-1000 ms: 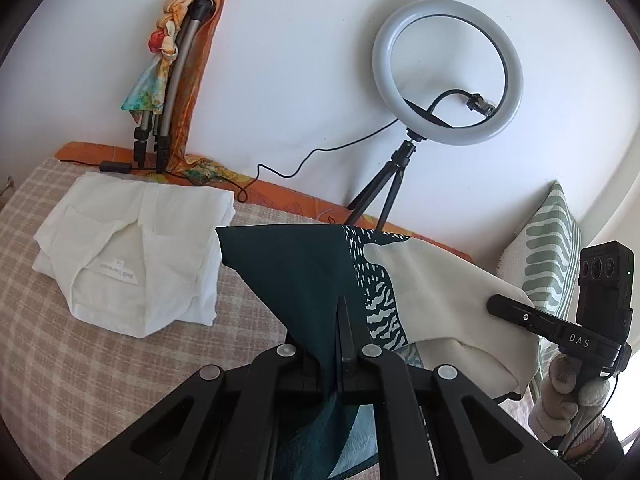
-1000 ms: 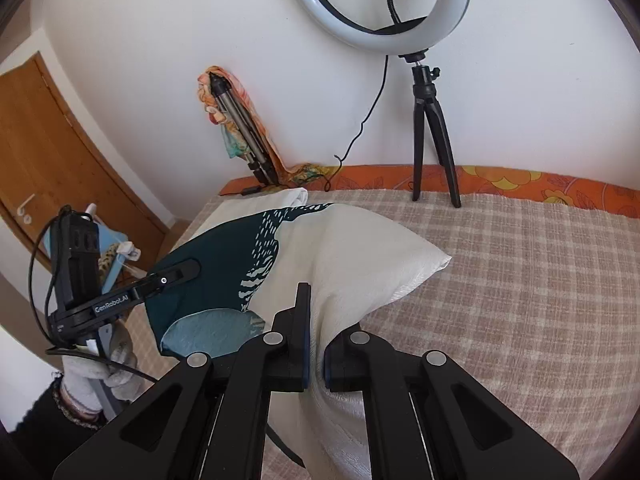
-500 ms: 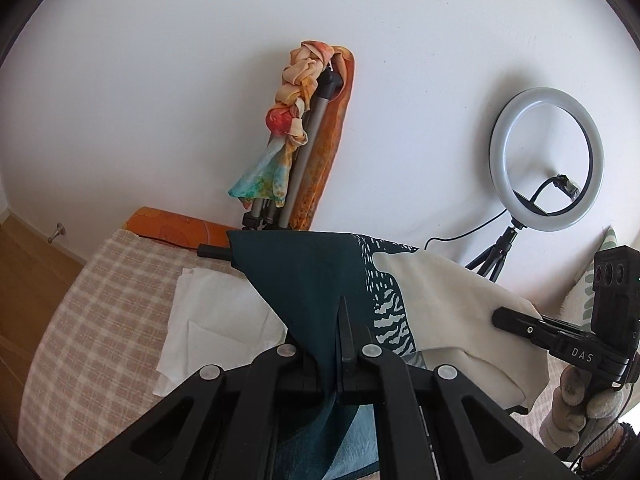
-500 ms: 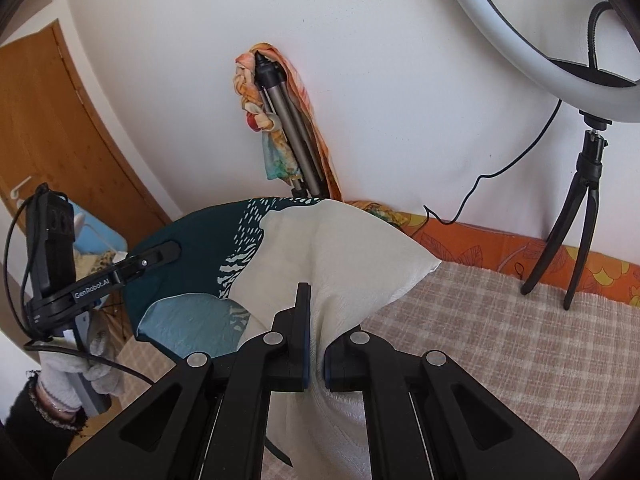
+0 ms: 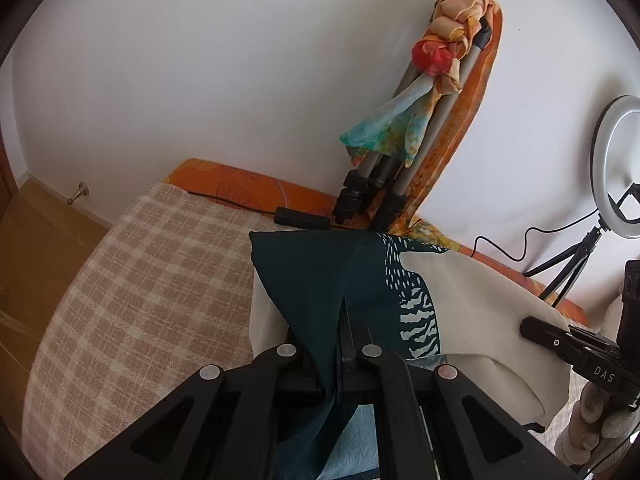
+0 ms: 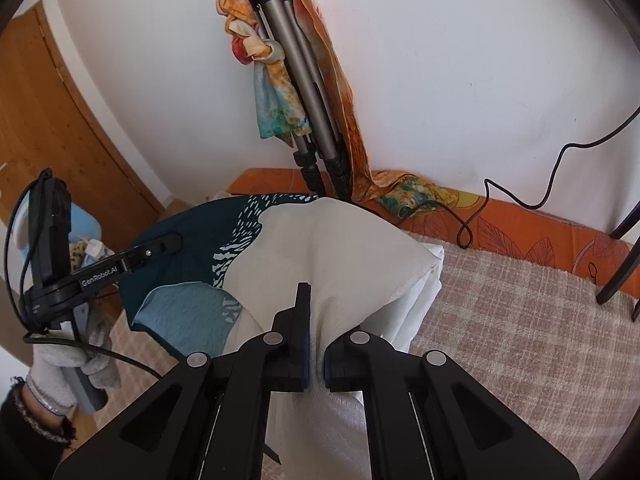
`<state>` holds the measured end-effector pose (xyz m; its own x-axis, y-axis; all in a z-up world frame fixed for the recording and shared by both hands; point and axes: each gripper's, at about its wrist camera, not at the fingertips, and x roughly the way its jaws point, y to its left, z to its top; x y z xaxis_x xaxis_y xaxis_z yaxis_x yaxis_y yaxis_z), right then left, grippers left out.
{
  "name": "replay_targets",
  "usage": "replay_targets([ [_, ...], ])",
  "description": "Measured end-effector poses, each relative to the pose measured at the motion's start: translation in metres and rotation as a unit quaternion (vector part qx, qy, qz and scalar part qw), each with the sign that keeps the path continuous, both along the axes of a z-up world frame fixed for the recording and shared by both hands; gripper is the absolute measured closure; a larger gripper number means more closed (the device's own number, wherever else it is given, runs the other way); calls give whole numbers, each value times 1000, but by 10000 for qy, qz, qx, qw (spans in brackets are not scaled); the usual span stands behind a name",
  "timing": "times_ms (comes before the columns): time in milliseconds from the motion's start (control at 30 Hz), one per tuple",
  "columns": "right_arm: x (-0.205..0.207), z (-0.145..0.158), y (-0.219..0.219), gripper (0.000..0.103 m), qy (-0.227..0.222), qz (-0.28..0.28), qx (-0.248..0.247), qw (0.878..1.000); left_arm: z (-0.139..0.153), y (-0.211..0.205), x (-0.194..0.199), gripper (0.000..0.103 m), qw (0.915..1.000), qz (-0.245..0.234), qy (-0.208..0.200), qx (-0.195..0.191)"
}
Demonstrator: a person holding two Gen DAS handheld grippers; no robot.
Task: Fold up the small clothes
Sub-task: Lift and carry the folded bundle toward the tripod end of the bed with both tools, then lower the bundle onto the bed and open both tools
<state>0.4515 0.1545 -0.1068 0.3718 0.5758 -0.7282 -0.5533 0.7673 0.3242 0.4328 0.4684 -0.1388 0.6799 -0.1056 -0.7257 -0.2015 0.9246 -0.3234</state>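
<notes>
Both grippers, left gripper (image 5: pixel 340 364) and right gripper (image 6: pixel 316 354), are clamped on the printed cloth (image 6: pixel 320 248), stretched mid-frame over the checked bed (image 5: pixel 152 280). Carrying step; next, probably lower it flat.

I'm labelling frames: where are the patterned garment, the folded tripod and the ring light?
patterned garment (image 6: pixel 340 240), right wrist view, cream panel.
folded tripod (image 6: pixel 296 60), right wrist view, grey leg.
ring light (image 5: pixel 612 160), left wrist view, white ring's left side.

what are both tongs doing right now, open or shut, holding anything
Left tongs: shut on the patterned cloth.
Right tongs: shut on the same cloth.
</notes>
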Motion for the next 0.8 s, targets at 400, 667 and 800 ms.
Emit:
replay_targets([
  [400,6,-15,-17,95,383,-220,-297,9986,-2,4,-23,67,9954,298,207,886],
  [667,-15,9,-40,93,218,-192,-322,9991,33,-17,-51,48,9934,230,-1,1121],
  [800,-29,31,-51,78,-65,-206,-345,9992,53,-38,-66,43,9925,164,-165,1202],
])
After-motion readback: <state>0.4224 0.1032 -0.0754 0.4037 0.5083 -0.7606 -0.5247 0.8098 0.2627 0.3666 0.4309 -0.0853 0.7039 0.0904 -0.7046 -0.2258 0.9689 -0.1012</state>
